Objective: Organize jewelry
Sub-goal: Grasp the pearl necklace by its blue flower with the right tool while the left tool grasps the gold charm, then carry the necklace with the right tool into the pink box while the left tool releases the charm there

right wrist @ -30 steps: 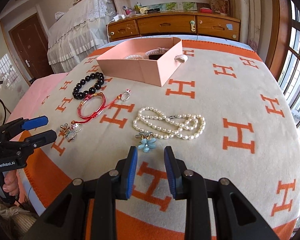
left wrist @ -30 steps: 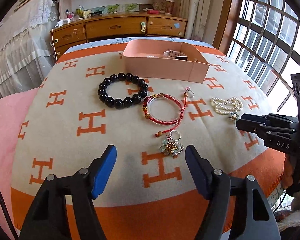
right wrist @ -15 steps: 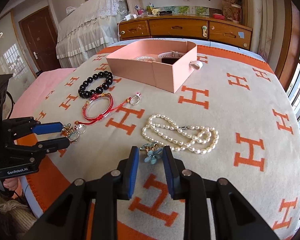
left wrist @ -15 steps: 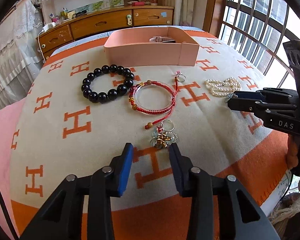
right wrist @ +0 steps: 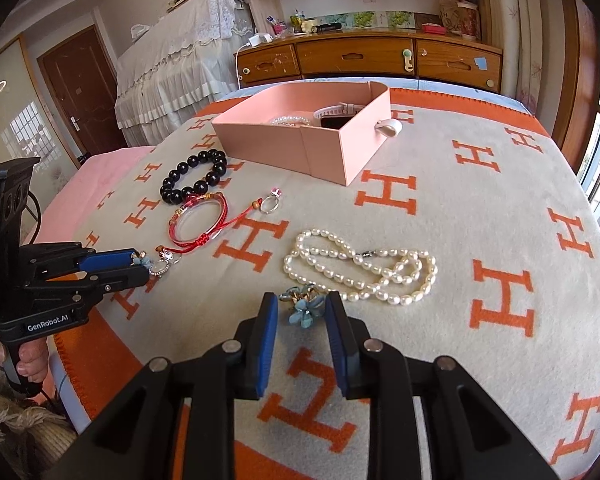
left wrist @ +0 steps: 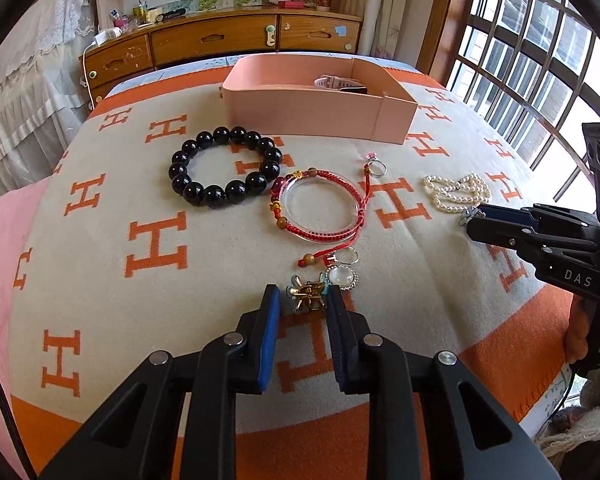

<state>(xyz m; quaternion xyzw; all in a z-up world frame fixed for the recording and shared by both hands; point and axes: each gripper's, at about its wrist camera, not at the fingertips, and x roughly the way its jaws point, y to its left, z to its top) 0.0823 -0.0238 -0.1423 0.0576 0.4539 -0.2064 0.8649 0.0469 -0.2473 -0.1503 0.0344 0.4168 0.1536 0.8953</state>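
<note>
On the blanket's near edge, the left hand-held gripper [left wrist: 303, 305], wide a second ago, is closing around the gold-and-blue charm [left wrist: 307, 298]. The right hand-held gripper [right wrist: 301, 311] brackets the blue flower charm [right wrist: 306, 309], not yet clenched; both pickups look imminent.

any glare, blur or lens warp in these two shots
Left wrist view: heavy fisheye bending, window blown out white at right, jewelry sharp, soft highlight on the black bead bracelet. Right wrist view: same barrel warp with dark corners, even daylight, pearl necklace crisp with faint shadow; no motion blur in either.
</note>
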